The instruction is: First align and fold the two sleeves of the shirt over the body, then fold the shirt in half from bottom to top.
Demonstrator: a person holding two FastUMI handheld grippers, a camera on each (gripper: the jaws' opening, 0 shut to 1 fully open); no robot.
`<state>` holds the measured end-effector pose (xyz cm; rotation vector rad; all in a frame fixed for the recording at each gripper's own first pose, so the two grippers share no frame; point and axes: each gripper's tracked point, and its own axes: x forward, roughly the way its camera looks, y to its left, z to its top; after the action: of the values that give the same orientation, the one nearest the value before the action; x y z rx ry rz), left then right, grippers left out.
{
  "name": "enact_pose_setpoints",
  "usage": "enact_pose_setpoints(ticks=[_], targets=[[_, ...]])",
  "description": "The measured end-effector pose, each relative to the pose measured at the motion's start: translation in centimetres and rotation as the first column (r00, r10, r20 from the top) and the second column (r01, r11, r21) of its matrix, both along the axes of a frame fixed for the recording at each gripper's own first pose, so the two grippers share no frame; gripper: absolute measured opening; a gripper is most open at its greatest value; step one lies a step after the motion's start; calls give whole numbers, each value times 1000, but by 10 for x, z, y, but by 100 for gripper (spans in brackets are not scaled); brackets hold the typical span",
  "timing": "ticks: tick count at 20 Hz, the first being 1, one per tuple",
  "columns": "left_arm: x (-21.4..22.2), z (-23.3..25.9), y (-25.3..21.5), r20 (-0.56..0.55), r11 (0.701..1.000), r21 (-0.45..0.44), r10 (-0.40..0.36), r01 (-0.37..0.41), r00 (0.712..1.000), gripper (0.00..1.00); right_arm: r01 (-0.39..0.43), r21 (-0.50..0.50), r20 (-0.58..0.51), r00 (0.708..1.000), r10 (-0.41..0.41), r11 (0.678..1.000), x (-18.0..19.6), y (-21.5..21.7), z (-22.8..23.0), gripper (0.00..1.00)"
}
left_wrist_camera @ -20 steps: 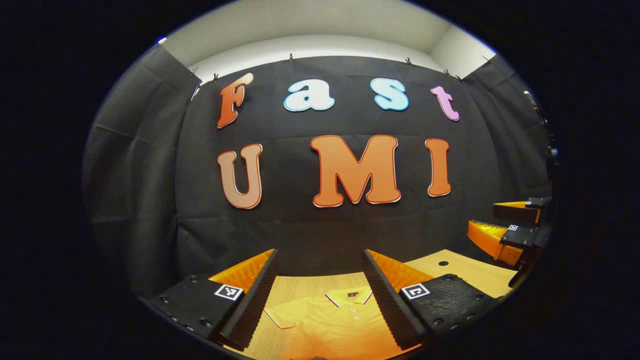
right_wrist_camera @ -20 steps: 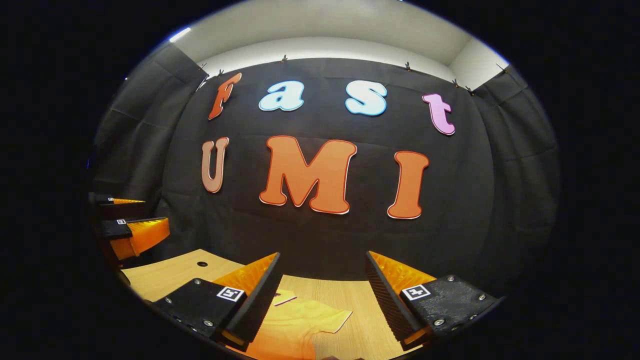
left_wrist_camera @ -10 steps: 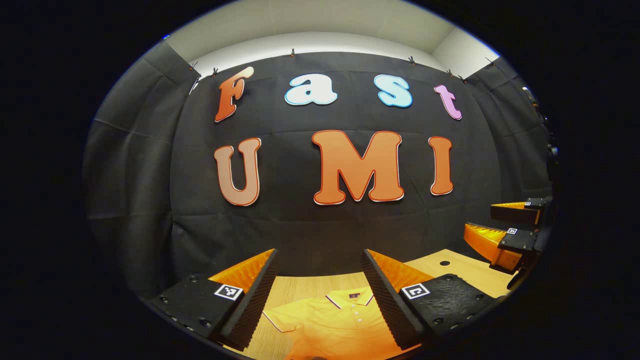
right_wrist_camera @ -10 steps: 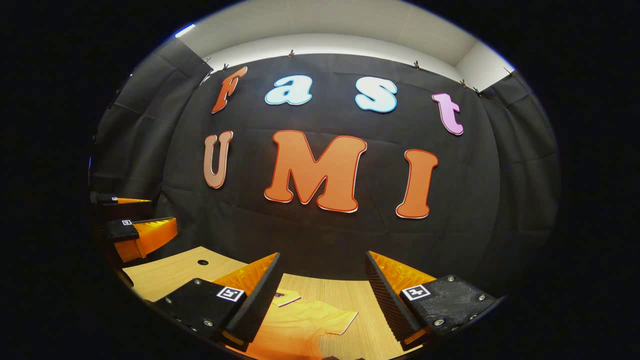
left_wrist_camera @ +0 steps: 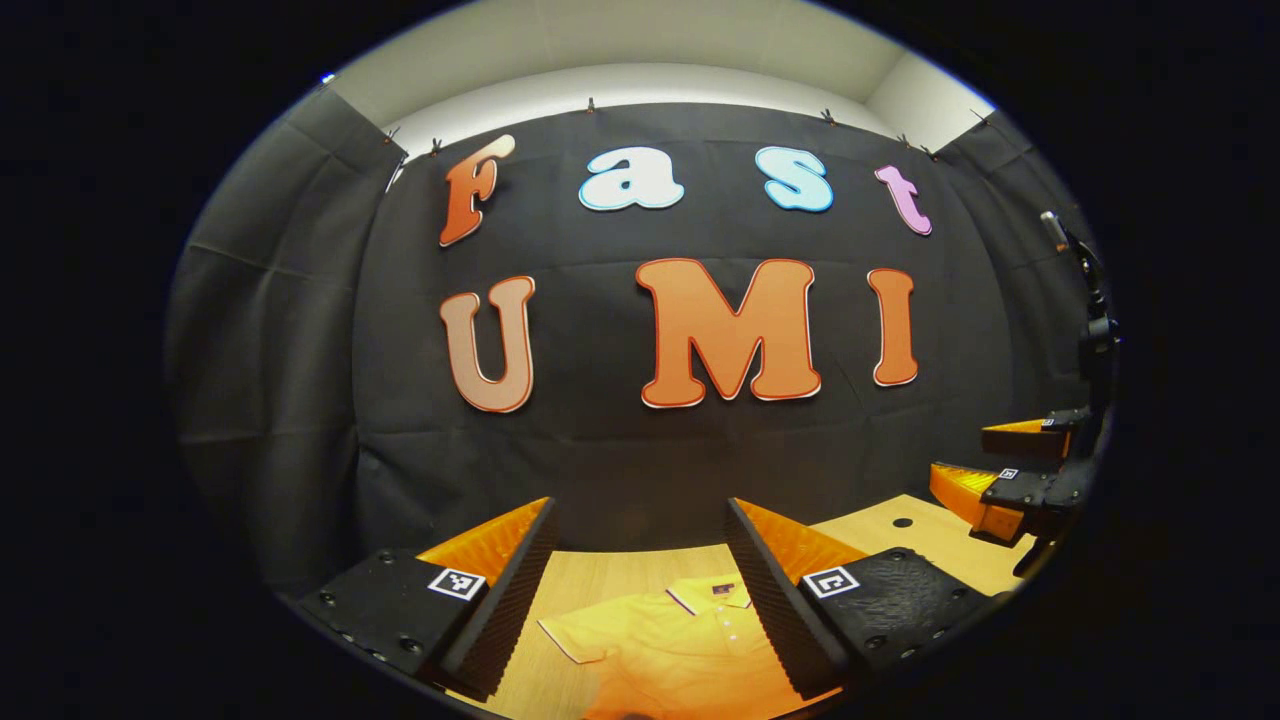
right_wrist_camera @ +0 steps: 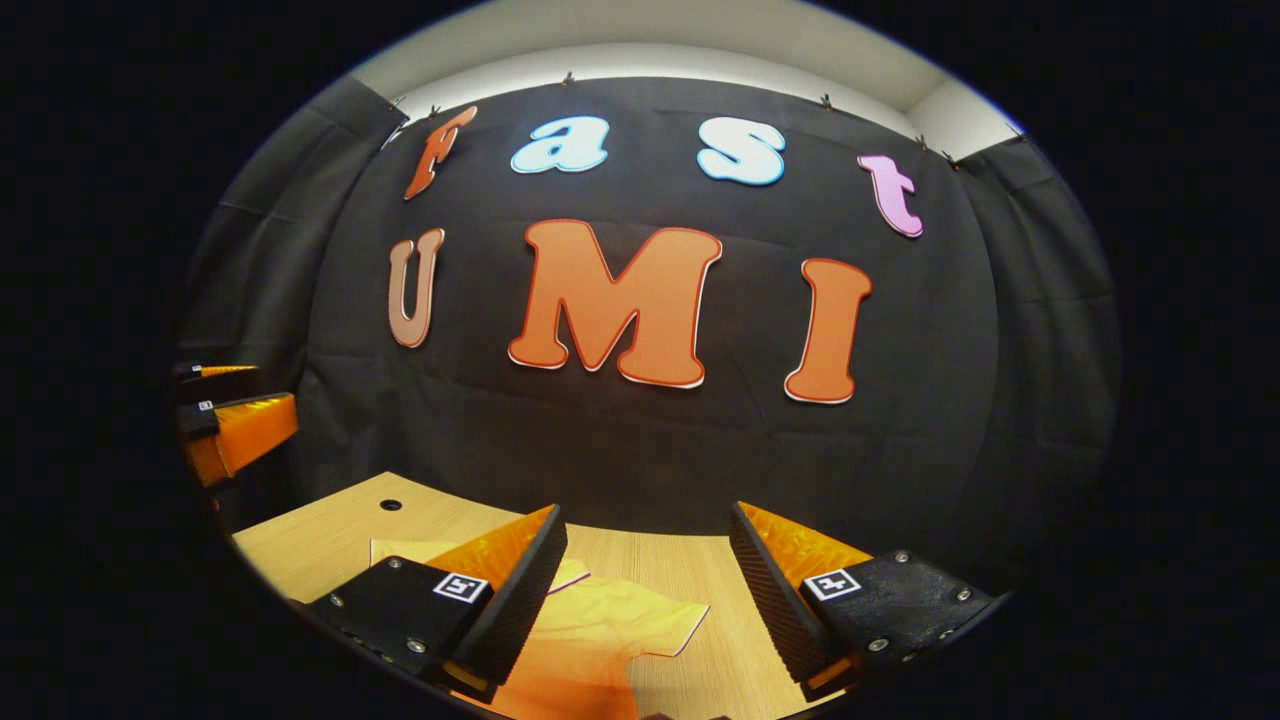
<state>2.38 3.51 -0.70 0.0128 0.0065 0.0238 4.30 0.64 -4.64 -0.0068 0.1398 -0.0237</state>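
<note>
**Two open grippers poised above a flat polo shirt**

A yellow-orange polo shirt (left_wrist_camera: pixel 680 645) lies spread flat on a light wooden bench (left_wrist_camera: pixel 600 570), its collar pointing toward the black cloth wall at the back. In the left gripper view, the left hand-held gripper (left_wrist_camera: pixel 640 590) hangs above the shirt with its two fingers wide apart and nothing between them; the collar, the button placket and one short sleeve (left_wrist_camera: pixel 575 635) show in the gap. In the right gripper view, the right hand-held gripper (right_wrist_camera: pixel 648 590) is likewise spread open and empty, over the shirt's other short sleeve (right_wrist_camera: pixel 655 625), which lies stretched out sideways on the wood.

Neither sleeve looks folded yet, so the task appears to be at its start. The shirt's lower hem is cut off at the bottom of both views, so its state cannot be told.

The shirt is probably light, soft and limp. It should drape and wrinkle easily and will not hold a shape when lifted. A sensible place to pinch is likely each sleeve's outer cuff edge, thin enough for the fingers to close on.
</note>
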Motion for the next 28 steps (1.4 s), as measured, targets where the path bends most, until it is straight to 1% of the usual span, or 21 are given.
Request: enact_pose_setpoints(ticks=[4, 6, 9, 12, 13, 15, 17, 18, 19, 20, 21, 23, 24, 25, 28], targets=[[-11, 5, 9, 16, 999, 18, 37, -37, 999, 99, 24, -19, -48, 999, -25, 1000, 21, -18, -23, 99], [-15, 9, 17, 26, 997, 32, 63, -64, 998, 99, 35, -34, -99, 994, -38, 999, 33, -26, -42, 99], [-23, 12, 25, 36, 994, 45, 102, -103, 994, 99, 29, -24, -184, 982, -33, 999, 47, -32, -72, 99], [-26, 11, 28, 29, 990, 50, 128, -129, 991, 99, 24, -7, -295, 955, -25, 1000, 61, -35, -113, 99], [-27, 12, 29, 28, 989, 53, 135, -136, 990, 100, 25, 5, -334, 942, -22, 1000, 65, -36, -126, 99], [-28, 12, 31, 23, 987, 58, 149, -150, 989, 99, 26, 38, -404, 915, -8, 999, 72, -39, -147, 99], [-28, 10, 31, 14, 985, 60, 160, -161, 987, 100, 30, 64, -490, 871, 5, 998, 75, -40, -174, 99], [-28, 7, 31, 8, 984, 59, 165, -165, 986, 99, 34, 74, -538, 843, 11, 997, 77, -42, -188, 99], [-29, 7, 32, 2, 984, 59, 171, -171, 985, 99, 43, 87, -587, 809, 16, 995, 78, -42, -200, 99], [-29, 5, 33, -2, 982, 60, 177, -176, 984, 99, 53, 102, -638, 770, 24, 993, 74, -44, -211, 99], [-30, 4, 35, -4, 981, 62, 183, -183, 983, 99, 63, 121, -671, 741, 35, 991, 73, -46, -223, 99], [-31, 2, 35, -12, 979, 65, 192, -191, 981, 100, 78, 150, -721, 691, 55, 986, 77, -47, -243, 99], [-31, 1, 36, -17, 979, 66, 196, -195, 980, 99, 81, 151, -740, 669, 59, 985, 78, -48, -253, 99], [-31, 1, 36, -23, 978, 67, 199, -197, 980, 100, 82, 144, -764, 642, 59, 986, 79, -50, -262, 98], [-31, -6, 34, -40, 978, 69, 200, -197, 979, 100, 98, 150, -841, 536, 75, 984, 77, -53, -291, 98]])
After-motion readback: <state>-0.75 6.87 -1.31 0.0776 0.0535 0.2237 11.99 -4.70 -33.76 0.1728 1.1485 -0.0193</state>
